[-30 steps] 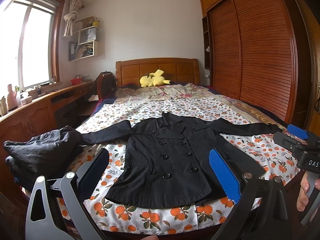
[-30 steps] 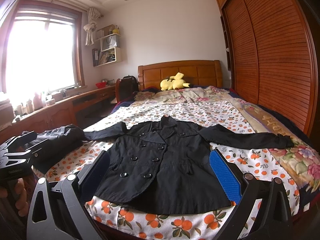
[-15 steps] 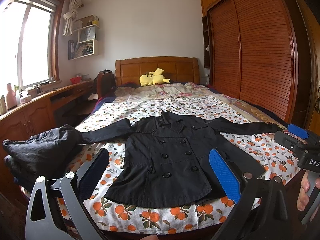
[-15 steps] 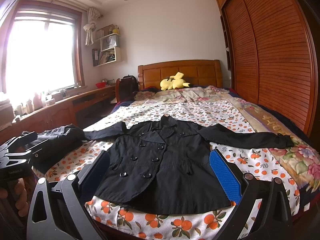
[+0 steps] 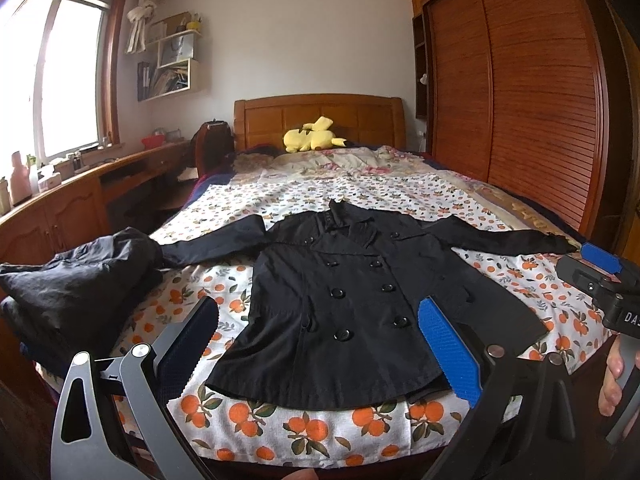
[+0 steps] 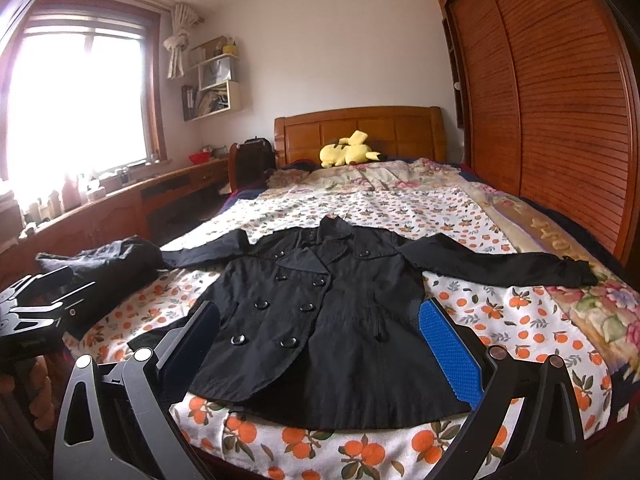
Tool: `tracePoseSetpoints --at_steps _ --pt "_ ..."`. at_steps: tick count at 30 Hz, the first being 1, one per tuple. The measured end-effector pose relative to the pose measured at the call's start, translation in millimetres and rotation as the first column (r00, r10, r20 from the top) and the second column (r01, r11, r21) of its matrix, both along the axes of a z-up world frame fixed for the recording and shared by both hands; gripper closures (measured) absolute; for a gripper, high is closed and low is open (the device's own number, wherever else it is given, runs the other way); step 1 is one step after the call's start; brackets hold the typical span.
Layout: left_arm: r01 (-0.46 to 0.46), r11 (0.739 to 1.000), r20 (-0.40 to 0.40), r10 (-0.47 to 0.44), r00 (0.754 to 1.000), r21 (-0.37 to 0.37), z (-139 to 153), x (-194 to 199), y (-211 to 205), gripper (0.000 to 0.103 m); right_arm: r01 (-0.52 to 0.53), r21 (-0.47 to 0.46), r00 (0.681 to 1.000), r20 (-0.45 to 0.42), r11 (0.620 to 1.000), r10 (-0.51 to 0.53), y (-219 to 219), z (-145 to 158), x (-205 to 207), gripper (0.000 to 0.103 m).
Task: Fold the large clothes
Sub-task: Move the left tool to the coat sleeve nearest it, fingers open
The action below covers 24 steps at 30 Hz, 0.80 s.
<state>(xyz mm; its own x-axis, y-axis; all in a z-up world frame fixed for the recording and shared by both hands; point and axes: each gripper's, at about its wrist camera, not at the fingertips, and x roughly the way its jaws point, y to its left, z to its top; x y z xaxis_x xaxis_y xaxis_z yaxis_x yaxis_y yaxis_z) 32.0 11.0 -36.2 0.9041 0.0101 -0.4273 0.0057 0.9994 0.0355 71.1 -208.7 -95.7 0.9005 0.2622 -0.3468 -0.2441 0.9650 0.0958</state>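
Two tools held wide open above one black coat (image 5: 352, 304) — nothing gripped yet.

The coat is spread face up, buttoned, across the centre of the frame on the orange-print bed (image 5: 304, 432), both sleeves stretched sideways — a layout judged to suit folding the sleeves inward first. The left tool (image 5: 320, 344) and right tool (image 6: 320, 344) are poised over the hem at the lower edge, jaws fully parted and empty. A dark bundle of clothes (image 5: 80, 280) is seen at middle left, touching the left sleeve; a yellow plush (image 5: 312, 140) rests by the headboard, upper centre.
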Motion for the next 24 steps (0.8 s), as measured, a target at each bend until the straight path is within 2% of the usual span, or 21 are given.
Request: tracePoseSetpoints --at_steps 10,24 --pt "-0.019 1.000 -0.041 0.019 0.999 0.005 -21.1 25.8 8.2 0.002 -0.043 -0.019 0.999 -0.011 0.999 0.043 16.9 -9.9 38.5 0.006" --pt "-0.062 0.998 -0.145 0.061 0.988 -0.002 -77.3 71.9 35.8 0.002 -0.133 -0.050 0.990 -0.051 0.990 0.131 48.9 -42.6 103.3 0.006"
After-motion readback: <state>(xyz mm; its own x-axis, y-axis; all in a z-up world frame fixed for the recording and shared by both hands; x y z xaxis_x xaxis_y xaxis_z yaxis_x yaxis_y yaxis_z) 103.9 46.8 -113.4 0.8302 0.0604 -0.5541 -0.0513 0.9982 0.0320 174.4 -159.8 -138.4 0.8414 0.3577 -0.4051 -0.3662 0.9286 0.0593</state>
